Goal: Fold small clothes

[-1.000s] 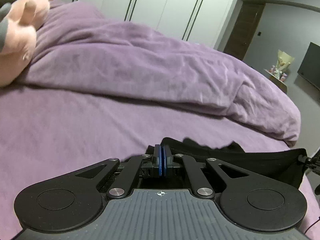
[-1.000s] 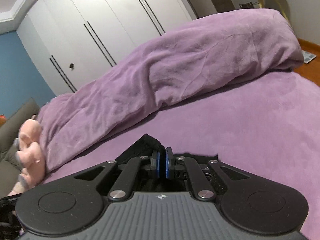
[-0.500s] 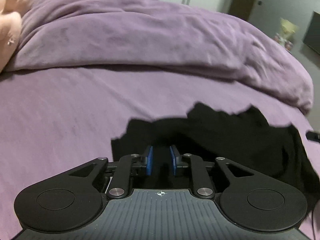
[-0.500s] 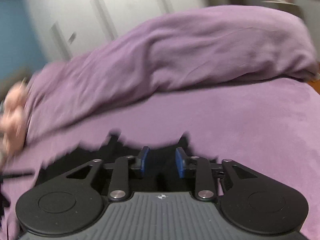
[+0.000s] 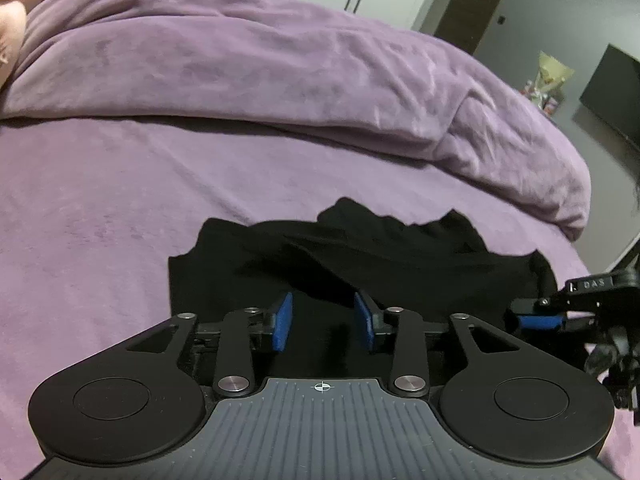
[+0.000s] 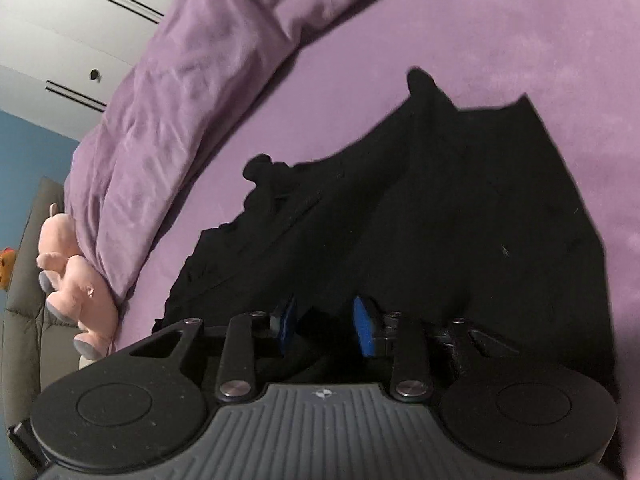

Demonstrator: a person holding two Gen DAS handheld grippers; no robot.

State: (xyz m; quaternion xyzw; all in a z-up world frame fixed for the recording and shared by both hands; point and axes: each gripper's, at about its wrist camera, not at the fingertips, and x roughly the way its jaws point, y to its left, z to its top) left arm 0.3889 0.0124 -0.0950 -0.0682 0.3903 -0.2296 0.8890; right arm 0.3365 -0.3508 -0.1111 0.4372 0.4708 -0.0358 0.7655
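A black garment (image 5: 400, 256) lies crumpled and partly spread on the purple bed sheet (image 5: 100, 208). My left gripper (image 5: 323, 322) hovers low over its near edge, and its jaws are opening. The blue pads stand apart over black cloth and do not press on it. In the right wrist view the same garment (image 6: 440, 200) fills the middle. My right gripper (image 6: 325, 324) sits over its near edge, tilted, with its jaws closing. Its pads are still apart, with dark cloth under and between them. The right gripper (image 5: 540, 320) also shows at the right edge of the left wrist view.
A bunched purple duvet (image 5: 280, 72) runs across the far side of the bed. A pink plush toy (image 6: 72, 280) lies at its end beside a grey sofa (image 6: 24, 300). White wardrobe doors (image 6: 60, 40) stand behind. A dark screen (image 5: 612, 96) stands beyond the bed's right edge.
Both grippers, shut on the black cloth a second ago, have dropped toward the bed with their jaws parted. The garment now lies on the sheet. The right wrist view has rolled and tipped down.
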